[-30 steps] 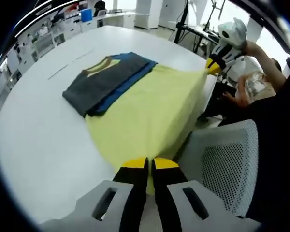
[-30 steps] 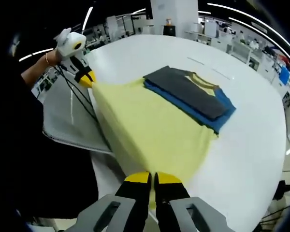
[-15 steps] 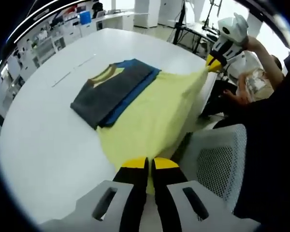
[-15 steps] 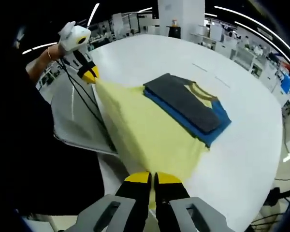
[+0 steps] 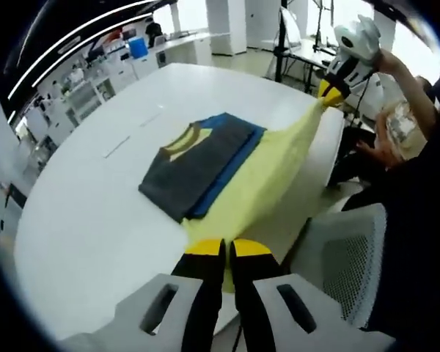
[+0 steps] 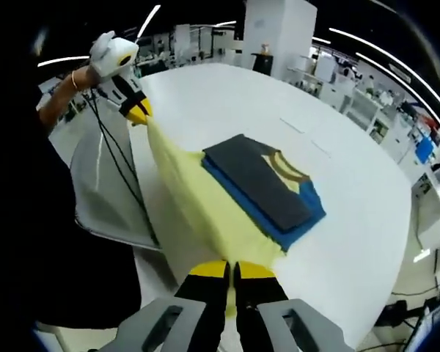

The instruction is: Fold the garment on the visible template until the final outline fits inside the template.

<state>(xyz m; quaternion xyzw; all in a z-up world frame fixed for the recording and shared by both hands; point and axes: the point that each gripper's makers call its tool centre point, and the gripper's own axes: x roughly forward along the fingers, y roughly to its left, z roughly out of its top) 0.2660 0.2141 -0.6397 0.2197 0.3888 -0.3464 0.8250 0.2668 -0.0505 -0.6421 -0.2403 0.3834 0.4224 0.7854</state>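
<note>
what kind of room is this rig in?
Likely a lab or open-plan workshop: a large white table holding the garment, a mesh office chair, and rows of cluttered benches under strip lights.

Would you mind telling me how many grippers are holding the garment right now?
2: the left gripper pinches one corner of the yellow garment and the right gripper pinches the other, stretching the hem between them.
</note>
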